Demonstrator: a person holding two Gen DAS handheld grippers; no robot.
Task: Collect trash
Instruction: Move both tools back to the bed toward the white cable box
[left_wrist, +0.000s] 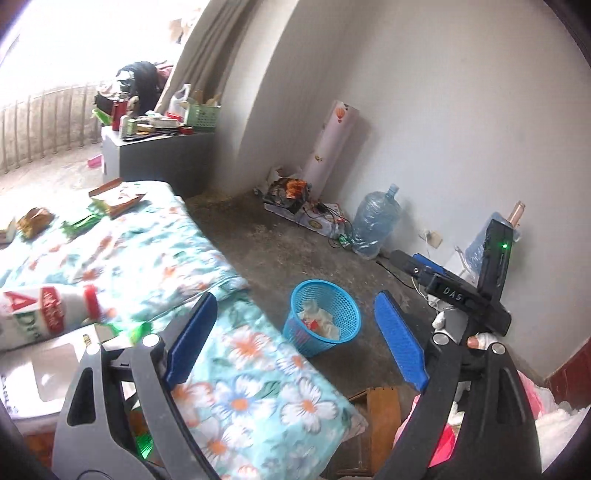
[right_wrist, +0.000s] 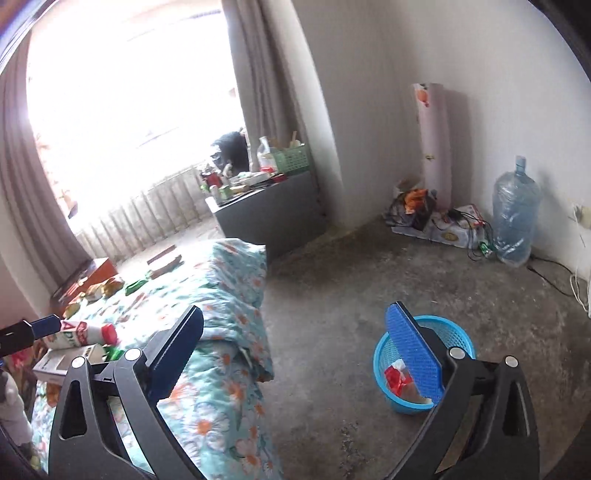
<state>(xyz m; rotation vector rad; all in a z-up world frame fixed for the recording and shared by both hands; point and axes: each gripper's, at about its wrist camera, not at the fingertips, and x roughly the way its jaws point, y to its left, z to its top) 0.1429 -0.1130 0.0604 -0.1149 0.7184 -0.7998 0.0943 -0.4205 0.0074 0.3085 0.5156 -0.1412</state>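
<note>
A blue mesh basket (left_wrist: 347, 301) (right_wrist: 456, 334) stands on the concrete floor beside the bed, with white tissue and a red wrapper (right_wrist: 395, 376) inside. My left gripper (left_wrist: 295, 295) hangs open above the bed's edge and the basket, nothing between its fingers. My right gripper (right_wrist: 295, 306) is also open and holds nothing; its right finger overlaps the basket in its view. On the floral blanket (left_wrist: 251, 398) lie a white bottle with a red cap (left_wrist: 48, 314) (right_wrist: 81, 334), a white box (right_wrist: 62, 363), green wrappers (left_wrist: 81, 221) and snack packets (left_wrist: 114, 197).
A big water jug (left_wrist: 376, 221) (right_wrist: 515, 218), a rolled mat (left_wrist: 332, 147) and tangled cables (right_wrist: 443, 218) line the far wall. A grey cabinet (left_wrist: 159, 155) crowded with items stands by the curtain. A wooden stool (left_wrist: 380, 410) sits below my left gripper.
</note>
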